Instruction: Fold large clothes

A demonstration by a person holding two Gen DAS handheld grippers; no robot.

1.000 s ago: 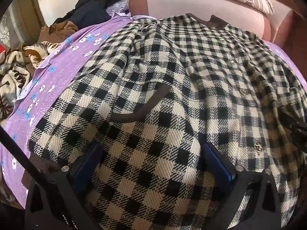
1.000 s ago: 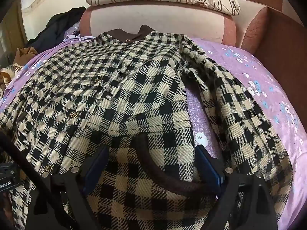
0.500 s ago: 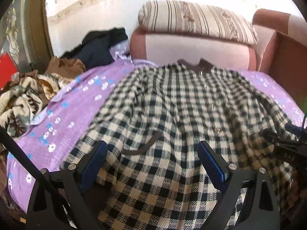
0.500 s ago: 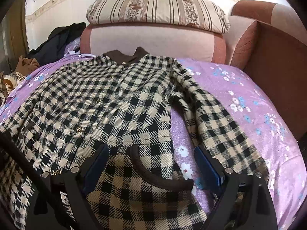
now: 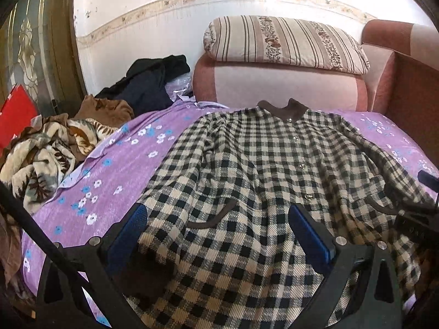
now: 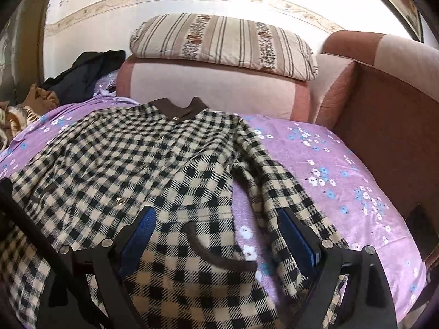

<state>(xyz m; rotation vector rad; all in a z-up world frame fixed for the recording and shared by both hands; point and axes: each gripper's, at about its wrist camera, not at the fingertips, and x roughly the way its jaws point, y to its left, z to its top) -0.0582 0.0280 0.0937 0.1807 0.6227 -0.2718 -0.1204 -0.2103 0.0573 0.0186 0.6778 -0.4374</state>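
A black-and-cream checked coat (image 5: 260,159) (image 6: 137,159) with a brown collar (image 5: 285,111) lies spread out, front up, on the purple flowered sheet (image 5: 123,159). One sleeve (image 6: 277,192) lies beside the body, with a strip of sheet between them. My left gripper (image 5: 216,213) hovers above the lower left of the coat, over a brown-trimmed pocket (image 5: 211,216). Its jaws are opening, and the cloth lies under them, not pinched. My right gripper (image 6: 216,216) hangs open over the other pocket (image 6: 216,252) and grips nothing.
A striped pillow (image 5: 285,44) rests on the pink sofa back (image 5: 274,87) behind the collar. A brown armrest (image 6: 384,126) walls the right side. Crumpled clothes (image 5: 41,150) and a dark garment (image 5: 148,82) are heaped at the far left.
Both grippers have lifted up and back from the coat, and the views have tilted up to take in the pillow and wall. The coat has stayed spread flat.
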